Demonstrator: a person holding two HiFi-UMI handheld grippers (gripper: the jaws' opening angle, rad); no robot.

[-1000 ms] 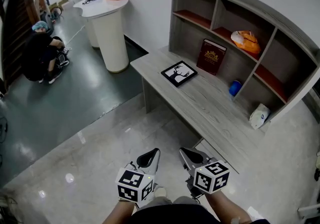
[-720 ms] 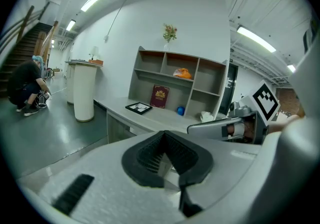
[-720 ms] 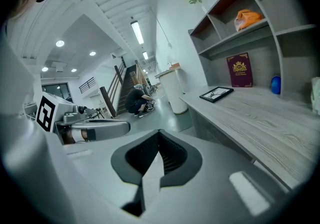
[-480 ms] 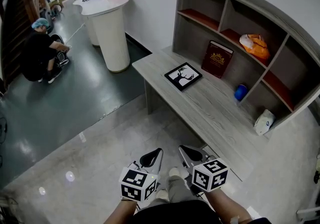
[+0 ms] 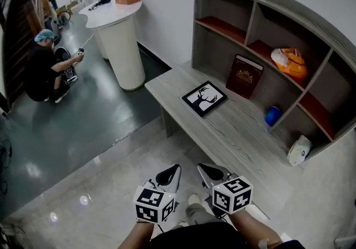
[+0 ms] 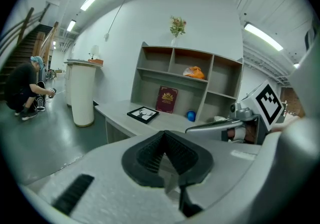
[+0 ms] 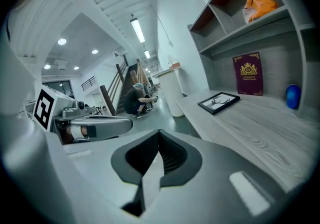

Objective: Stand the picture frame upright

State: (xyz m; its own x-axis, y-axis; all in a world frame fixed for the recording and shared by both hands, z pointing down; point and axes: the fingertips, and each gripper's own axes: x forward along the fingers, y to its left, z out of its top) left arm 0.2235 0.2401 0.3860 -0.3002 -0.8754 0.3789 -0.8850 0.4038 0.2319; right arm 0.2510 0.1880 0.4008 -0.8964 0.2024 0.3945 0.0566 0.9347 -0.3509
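Picture frame (image 5: 204, 98) flat on the grey worktop (image 5: 239, 137), just in front of a burgundy book (image 5: 245, 76) in the shelf unit. Left gripper (image 5: 168, 175) and right gripper (image 5: 210, 172) well apart from it, above the floor, fingers pressed together, nothing held.

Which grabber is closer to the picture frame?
Right, slightly. The right gripper is by the desk edge, short of the picture frame; the left gripper is beside it, farther out.

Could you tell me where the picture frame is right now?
In the head view the frame lies flat on the desk, just left of the red book in the shelf.
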